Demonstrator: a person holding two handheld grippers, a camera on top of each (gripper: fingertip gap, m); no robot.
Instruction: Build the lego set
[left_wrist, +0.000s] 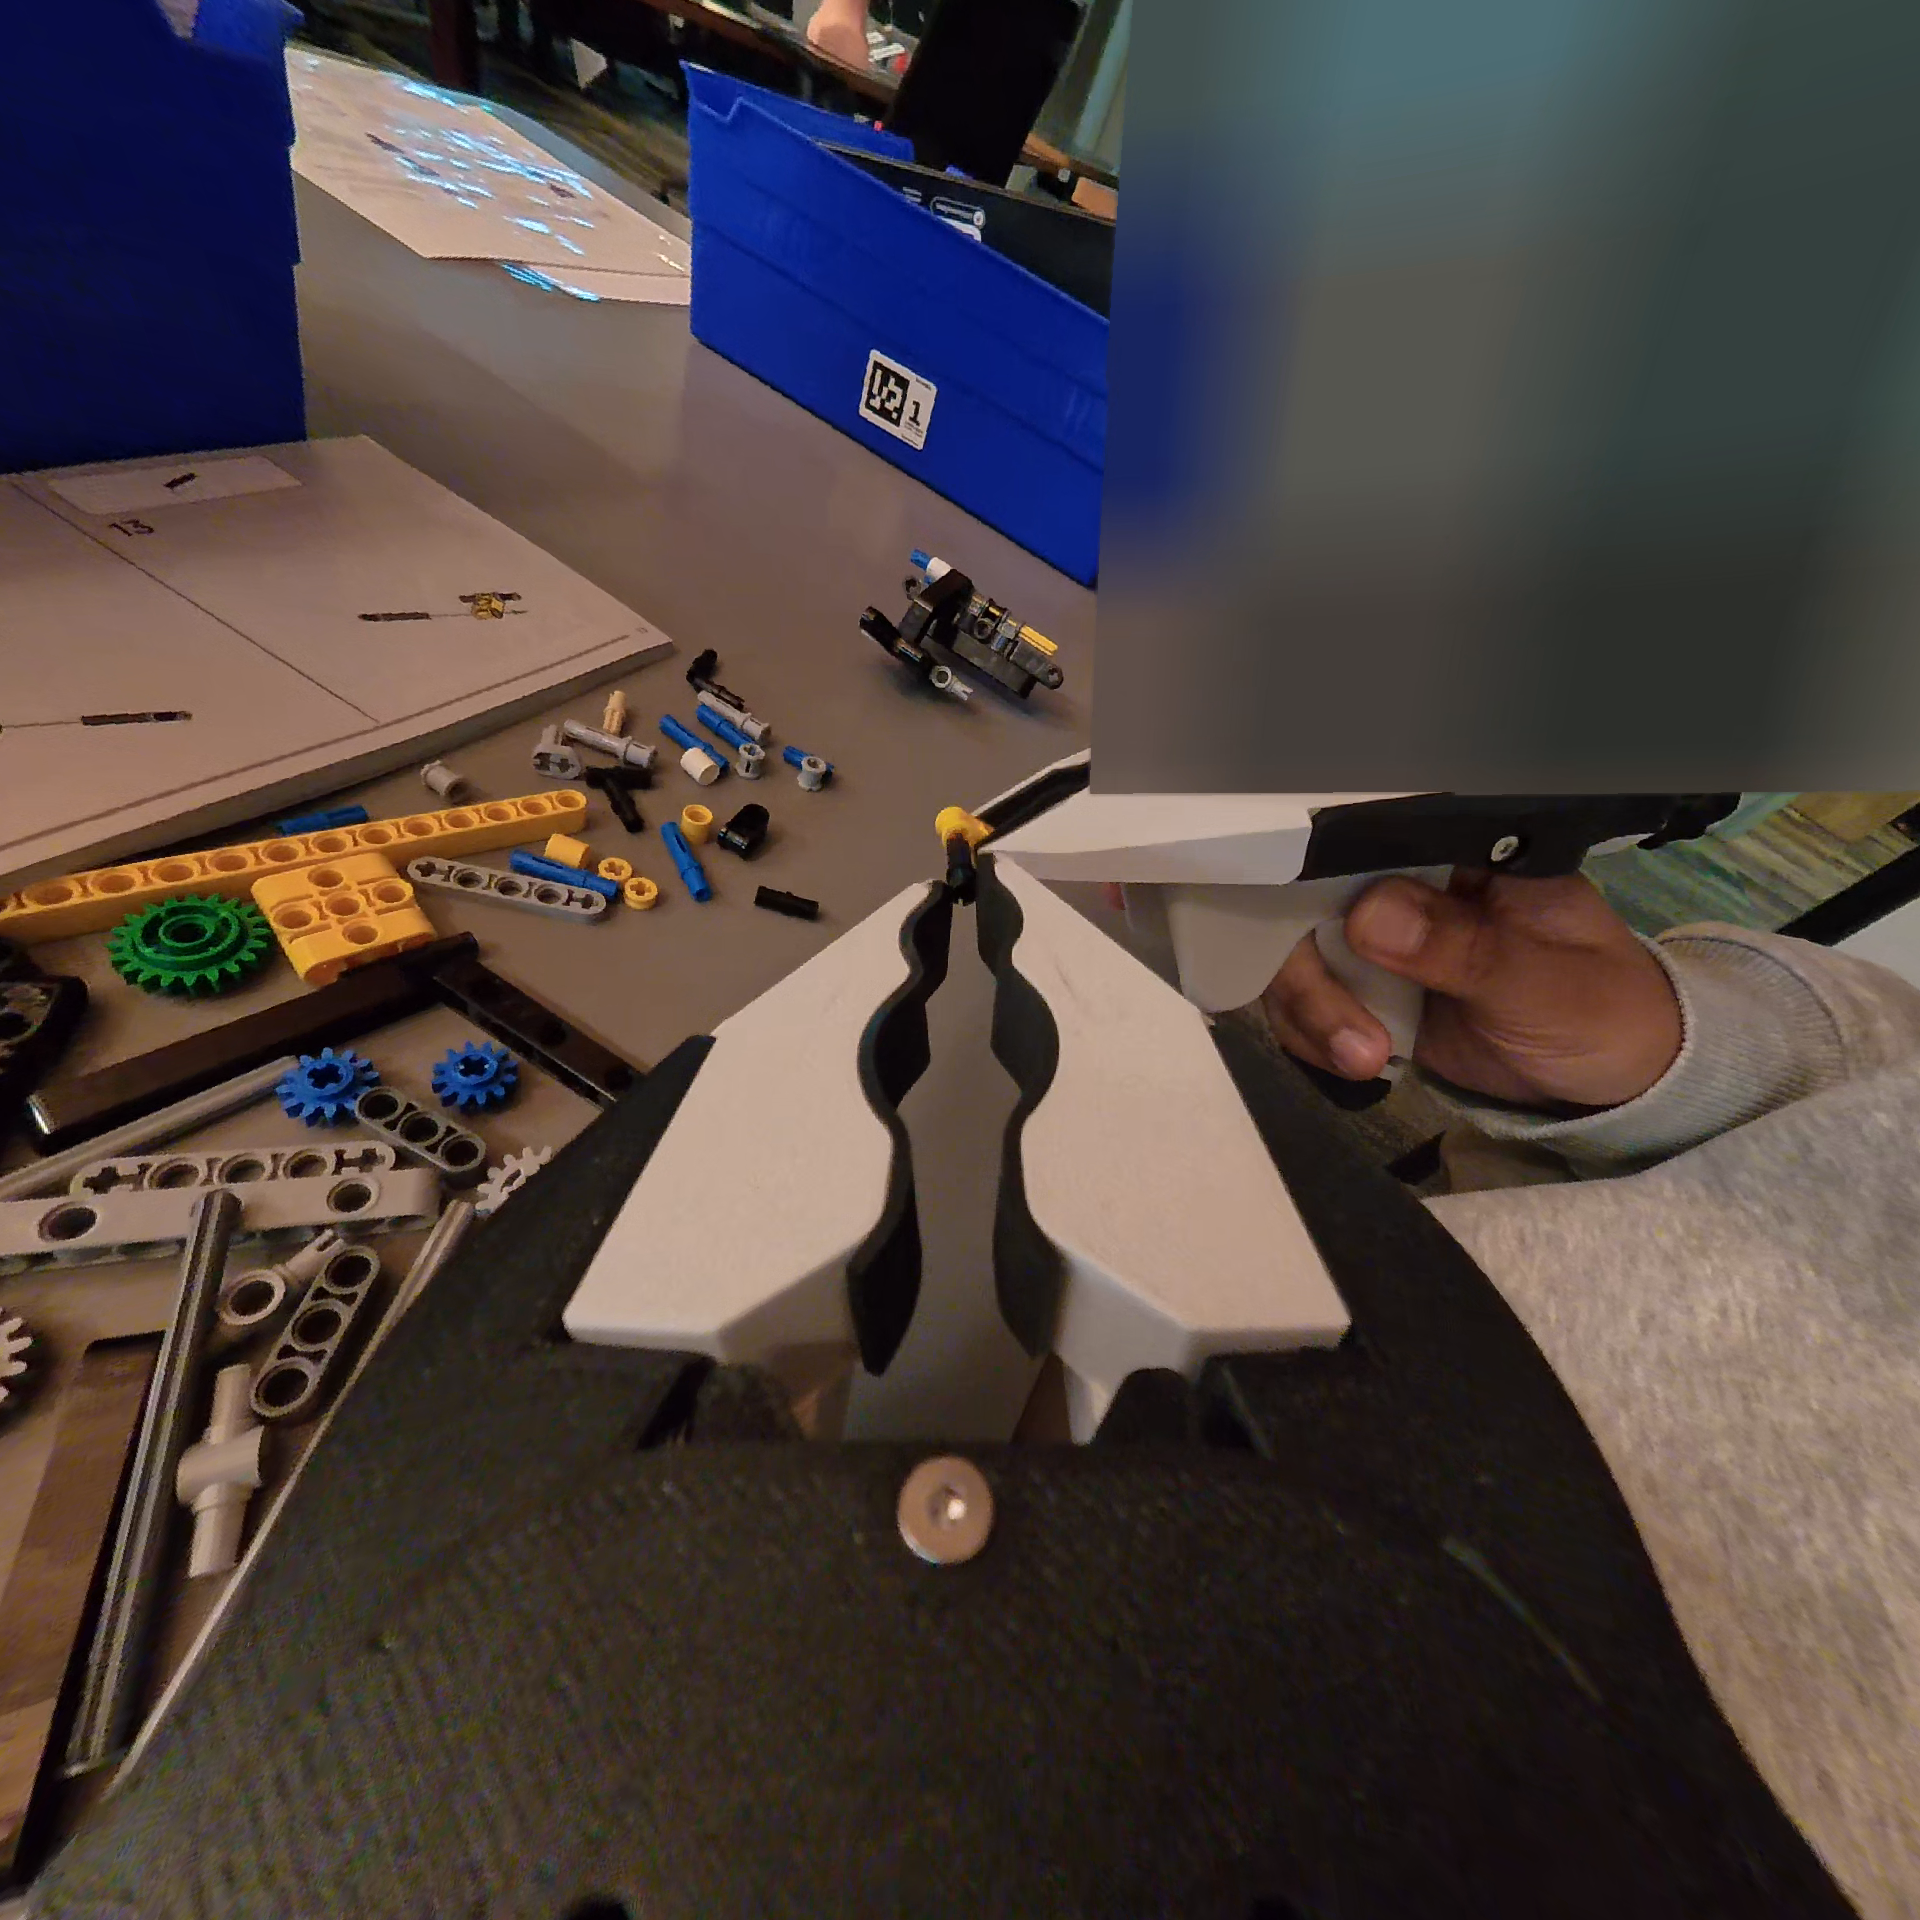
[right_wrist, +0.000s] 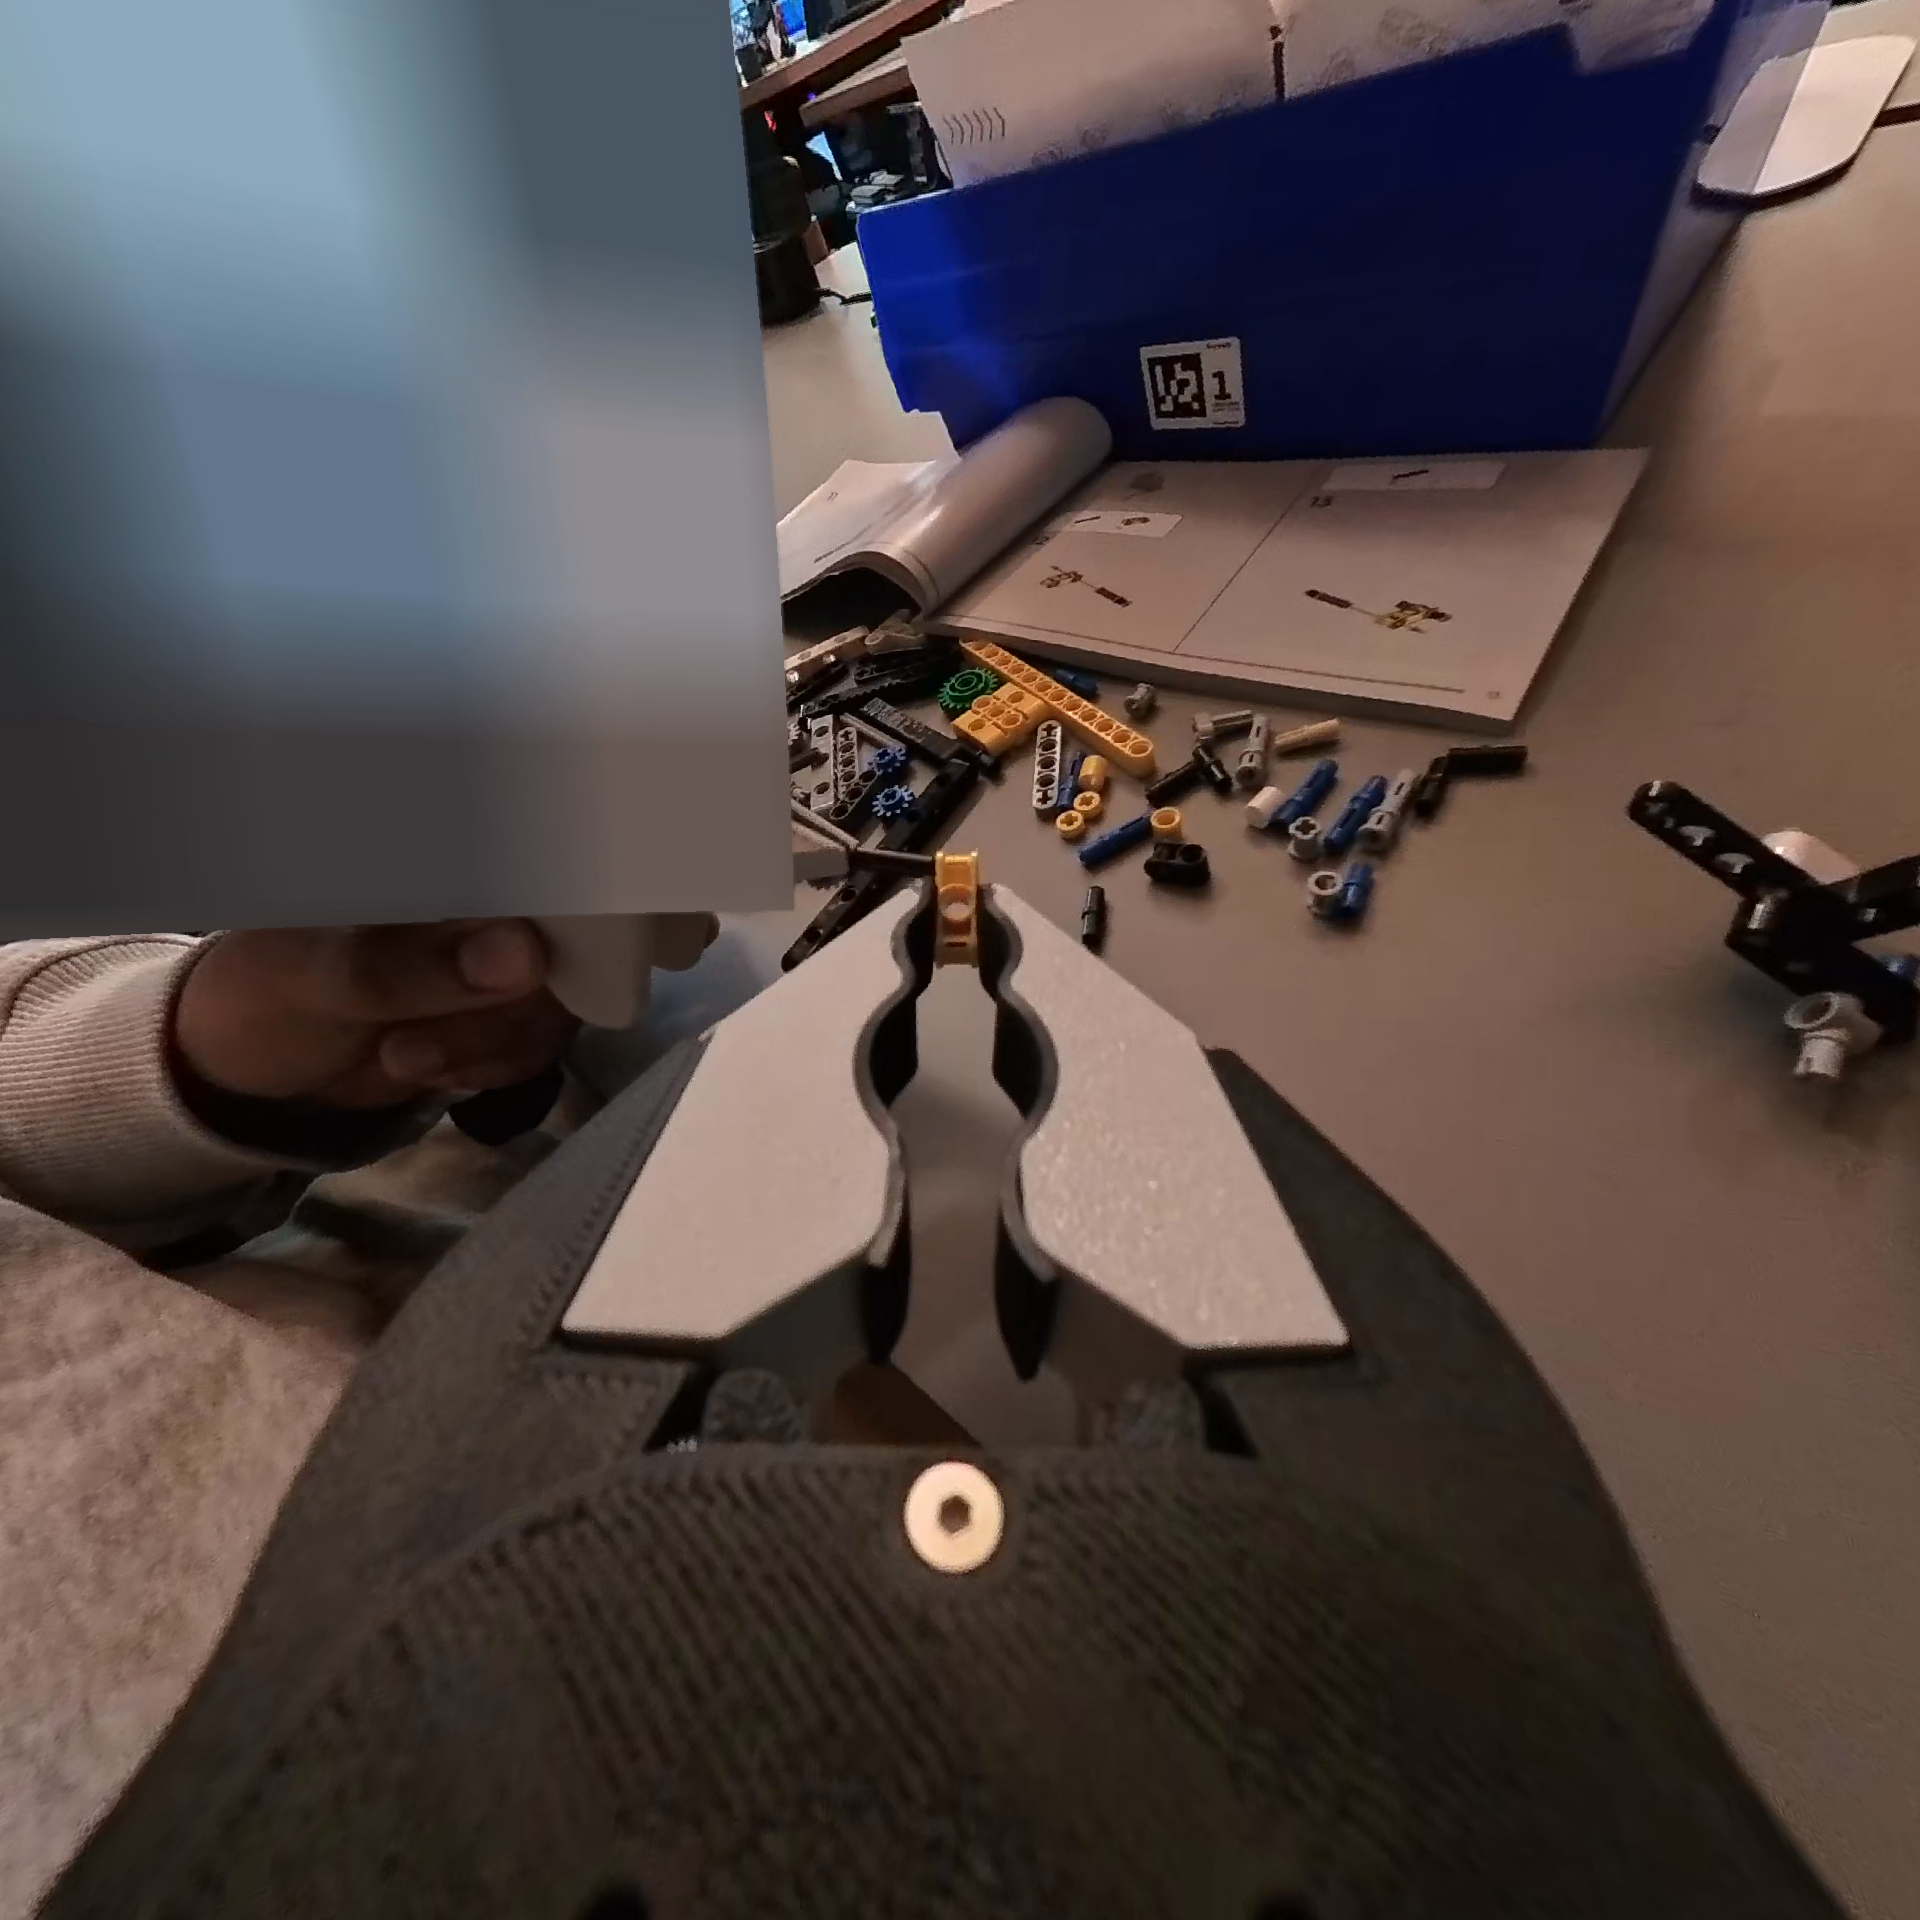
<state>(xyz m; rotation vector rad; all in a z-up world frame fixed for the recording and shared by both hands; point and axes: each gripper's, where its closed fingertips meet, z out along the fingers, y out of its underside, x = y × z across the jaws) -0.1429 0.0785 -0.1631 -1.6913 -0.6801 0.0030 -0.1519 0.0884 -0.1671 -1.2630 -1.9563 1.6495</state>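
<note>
Yellow connector (right_wrist: 955, 907) pinched in right tool (right_wrist: 957, 914); left tool (left_wrist: 961, 883) grips black pin (left_wrist: 957, 871).

A blue bin (right_wrist: 1299, 260) stands on the grey table (right_wrist: 1558, 1247).

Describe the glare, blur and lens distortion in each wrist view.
Left wrist view: overhead lights glare off the glossy sheet by the blue bin; the fisheye bends the table edge; a blur patch fills the upper right. Right wrist view: dimmer, softer focus on the far parts; the yellow connector in the tongs is sharp; a patch covers the upper left.
</note>
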